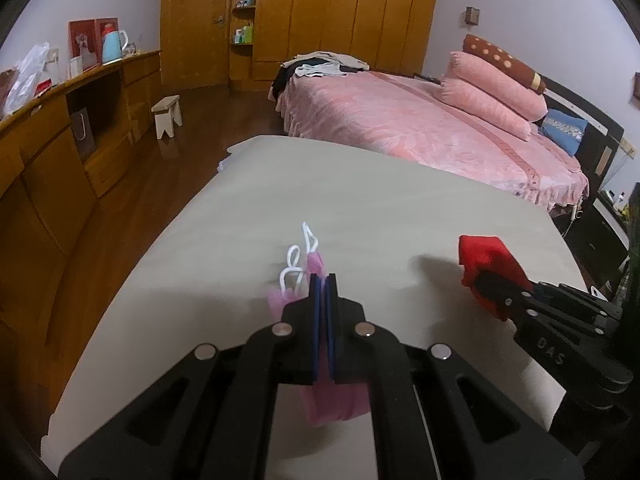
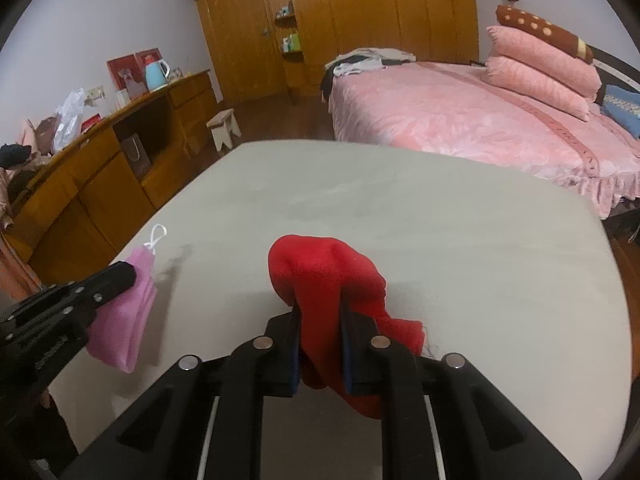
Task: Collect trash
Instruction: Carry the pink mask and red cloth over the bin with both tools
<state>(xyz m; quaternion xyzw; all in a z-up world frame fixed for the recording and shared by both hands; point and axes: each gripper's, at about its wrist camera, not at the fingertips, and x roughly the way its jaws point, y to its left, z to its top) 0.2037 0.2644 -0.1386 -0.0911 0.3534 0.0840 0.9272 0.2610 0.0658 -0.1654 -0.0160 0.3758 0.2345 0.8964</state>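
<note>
My left gripper [image 1: 323,280] is shut on a pink face mask [image 1: 336,400] with white ear loops [image 1: 294,264] and holds it above the grey-white table [image 1: 360,200]. The mask also shows in the right wrist view [image 2: 124,320], hanging from the left gripper [image 2: 128,274]. My right gripper [image 2: 320,312] is shut on a red cloth [image 2: 320,272] and holds it above the table [image 2: 440,220]. In the left wrist view the red cloth [image 1: 486,258] hangs from the right gripper [image 1: 478,280] at the right.
A pink bed [image 1: 420,128] with pillows stands beyond the table's far edge. A wooden sideboard [image 1: 60,152] with a blue kettle [image 1: 113,46] and a plastic bag runs along the left. A small stool [image 1: 167,115] stands on the wooden floor. Wardrobes fill the back wall.
</note>
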